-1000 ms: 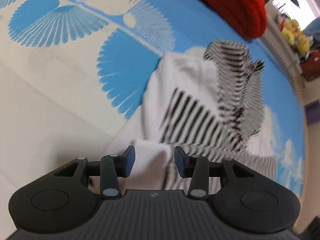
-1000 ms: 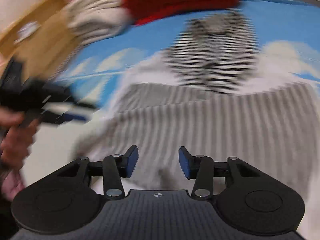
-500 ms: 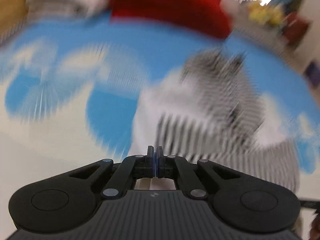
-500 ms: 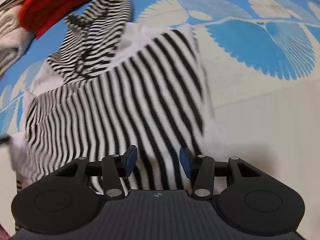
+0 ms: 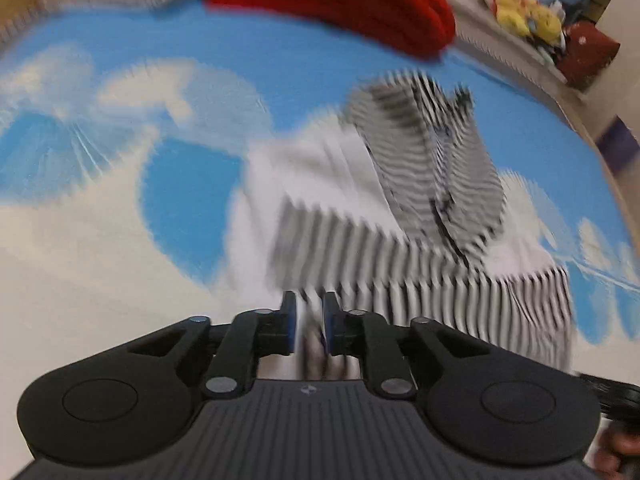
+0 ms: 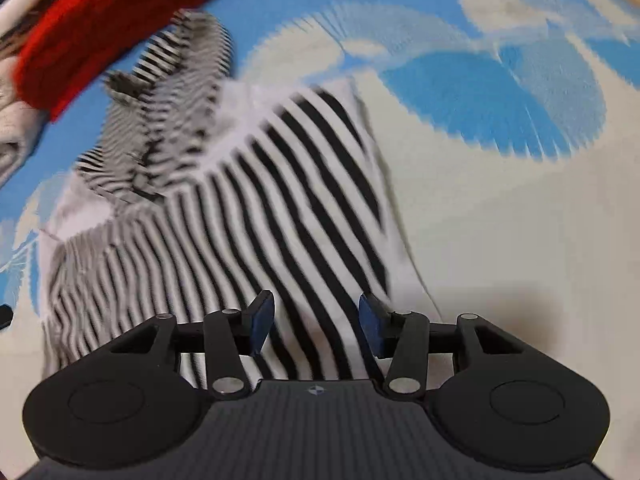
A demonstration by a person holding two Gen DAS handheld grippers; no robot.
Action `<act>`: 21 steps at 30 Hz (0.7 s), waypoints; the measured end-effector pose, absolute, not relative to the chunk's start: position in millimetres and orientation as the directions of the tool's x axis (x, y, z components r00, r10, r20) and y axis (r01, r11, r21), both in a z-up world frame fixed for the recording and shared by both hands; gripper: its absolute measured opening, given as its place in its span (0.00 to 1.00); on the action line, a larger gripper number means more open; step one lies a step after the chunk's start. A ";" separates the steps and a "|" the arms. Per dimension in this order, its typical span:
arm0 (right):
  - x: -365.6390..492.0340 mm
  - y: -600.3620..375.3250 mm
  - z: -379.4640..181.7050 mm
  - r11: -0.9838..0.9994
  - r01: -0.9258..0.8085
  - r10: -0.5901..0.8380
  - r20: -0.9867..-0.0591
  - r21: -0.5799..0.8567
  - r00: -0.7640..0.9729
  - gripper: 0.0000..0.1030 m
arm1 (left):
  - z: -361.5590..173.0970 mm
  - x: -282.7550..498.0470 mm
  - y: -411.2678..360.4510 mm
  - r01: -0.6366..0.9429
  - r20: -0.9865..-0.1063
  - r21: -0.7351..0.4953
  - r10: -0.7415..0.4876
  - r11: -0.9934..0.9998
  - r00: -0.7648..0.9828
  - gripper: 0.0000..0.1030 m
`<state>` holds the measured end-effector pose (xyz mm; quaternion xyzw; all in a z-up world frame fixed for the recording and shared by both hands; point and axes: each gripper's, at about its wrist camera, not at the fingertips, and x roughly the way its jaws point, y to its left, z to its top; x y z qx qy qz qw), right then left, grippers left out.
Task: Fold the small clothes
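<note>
Black-and-white striped garment (image 6: 280, 208), part-folded

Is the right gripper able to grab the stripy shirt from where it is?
Probably yes. The right gripper hangs right over the stripy shirt near its edge, jaws apart, with nothing between them and the cloth. The red knit thing lies well beyond, out of the way.

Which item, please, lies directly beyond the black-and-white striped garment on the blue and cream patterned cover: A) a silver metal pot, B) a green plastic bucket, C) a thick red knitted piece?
C: a thick red knitted piece lies just past the black-and-white striped garment.
</note>
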<state>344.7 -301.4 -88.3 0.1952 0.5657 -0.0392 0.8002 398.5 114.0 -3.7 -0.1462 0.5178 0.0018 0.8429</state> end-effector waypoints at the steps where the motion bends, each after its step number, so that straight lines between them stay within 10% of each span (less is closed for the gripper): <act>1: 344.4 -303.0 -92.5 0.916 0.299 0.157 -0.925 0.267 0.345 0.47 | -16.3 398.9 112.2 -0.169 -0.897 -0.257 -0.170 0.951 0.408 0.22; 21: 358.0 -301.1 -14.9 0.988 0.116 0.023 -0.845 0.100 0.534 0.50 | 40.1 408.6 58.5 -0.086 -0.733 -0.176 -0.073 0.981 0.676 0.33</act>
